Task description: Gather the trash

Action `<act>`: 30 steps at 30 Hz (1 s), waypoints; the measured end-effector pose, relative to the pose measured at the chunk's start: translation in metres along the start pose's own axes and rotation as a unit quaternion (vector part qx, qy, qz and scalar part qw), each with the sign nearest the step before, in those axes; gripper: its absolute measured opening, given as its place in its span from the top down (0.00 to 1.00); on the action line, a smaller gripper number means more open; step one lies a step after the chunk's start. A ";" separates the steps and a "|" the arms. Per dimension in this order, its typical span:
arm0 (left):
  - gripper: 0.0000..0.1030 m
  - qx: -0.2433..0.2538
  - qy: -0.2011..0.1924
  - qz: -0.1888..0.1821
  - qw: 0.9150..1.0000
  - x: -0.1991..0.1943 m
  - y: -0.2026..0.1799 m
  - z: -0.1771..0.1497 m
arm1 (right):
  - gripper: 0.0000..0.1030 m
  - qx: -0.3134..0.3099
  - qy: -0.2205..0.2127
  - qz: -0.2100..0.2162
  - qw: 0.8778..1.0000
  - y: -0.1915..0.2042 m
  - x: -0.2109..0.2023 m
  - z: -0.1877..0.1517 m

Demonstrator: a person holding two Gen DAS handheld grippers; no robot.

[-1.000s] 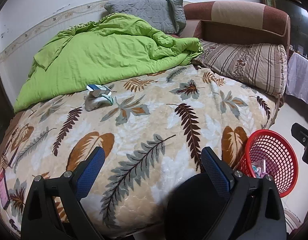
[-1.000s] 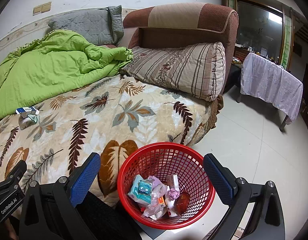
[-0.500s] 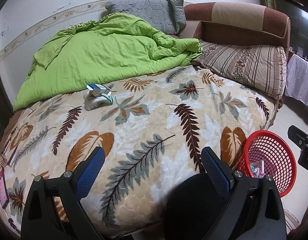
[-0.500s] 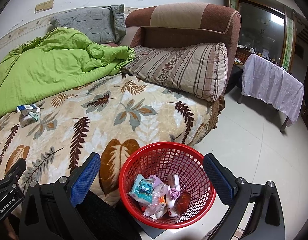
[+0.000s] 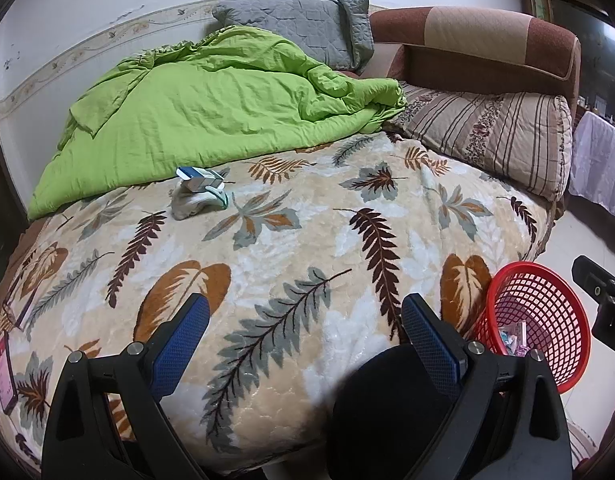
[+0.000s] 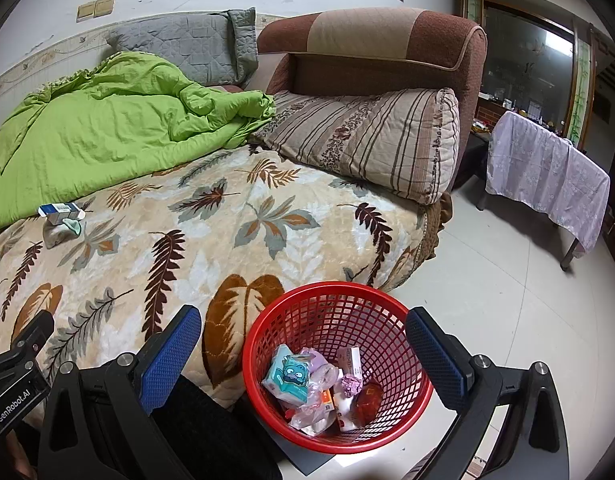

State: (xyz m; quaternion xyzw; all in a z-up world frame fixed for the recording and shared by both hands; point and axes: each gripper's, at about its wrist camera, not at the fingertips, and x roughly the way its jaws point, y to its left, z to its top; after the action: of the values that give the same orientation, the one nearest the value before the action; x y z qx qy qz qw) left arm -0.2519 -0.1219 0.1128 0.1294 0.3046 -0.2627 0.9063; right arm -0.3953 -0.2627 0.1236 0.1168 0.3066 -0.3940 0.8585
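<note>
- Beside the bed, on the floor at its near corner, stands the red basket [image 6: 337, 364] — placed, I judge, where either arm can drop into it without leaving the mattress edge. It already holds wrappers, a teal packet and a small carton.
- Over that basket hangs the right gripper [image 6: 303, 344], its blue pads spread wide with nothing between them; the basket's mouth sits right in the gap, which suits a tool that has nothing left to carry.
- At the near edge of the leaf-patterned blanket [image 5: 291, 248] the left gripper [image 5: 305, 328] faces across the bed, likewise spread wide and empty — pointed, it seems, at what remains to be gathered.
- Far across that blanket, just beside the hem of the green quilt [image 5: 211, 112], lies the remaining trash: a small blue-and-white box [image 5: 199, 178] resting on a crumpled grey-white wad [image 5: 189, 204] with a teal bit at its side. Whether that wad is tissue or cloth I cannot tell.
- Both pieces are well apart from either tool and from the basket, so the next step likely calls for a long reach over soft bedding; the box, propped on the wad, may slide off if nudged.
- Near the left gripper's side, at the blanket's left edge, a pink card-like item [image 5: 3, 368] shows partly — too cut off to name.
</note>
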 end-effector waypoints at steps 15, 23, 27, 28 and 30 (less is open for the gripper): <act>0.07 0.000 -0.001 0.000 1.000 -0.002 -0.001 0.000 | 0.00 0.004 0.001 0.000 1.000 -0.003 -0.003 -0.001; 0.07 -0.001 -0.001 0.001 1.000 -0.002 -0.002 0.000 | 0.00 0.004 0.001 0.000 1.000 -0.004 -0.003 -0.001; 0.07 0.000 0.000 0.001 1.000 -0.002 -0.003 0.000 | 0.00 0.006 0.002 0.000 1.000 -0.005 -0.004 -0.002; 0.07 0.000 0.000 0.000 1.000 -0.001 -0.002 0.000 | 0.00 0.006 0.002 0.000 1.000 -0.005 -0.004 -0.002; 0.07 -0.001 0.000 0.000 1.000 -0.001 -0.002 0.000 | 0.00 0.006 0.002 0.000 1.000 -0.005 -0.003 -0.002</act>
State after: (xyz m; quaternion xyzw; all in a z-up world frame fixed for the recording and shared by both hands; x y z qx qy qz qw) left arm -0.2537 -0.1226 0.1133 0.1287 0.3043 -0.2623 0.9066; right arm -0.4018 -0.2632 0.1243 0.1233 0.3061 -0.3954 0.8572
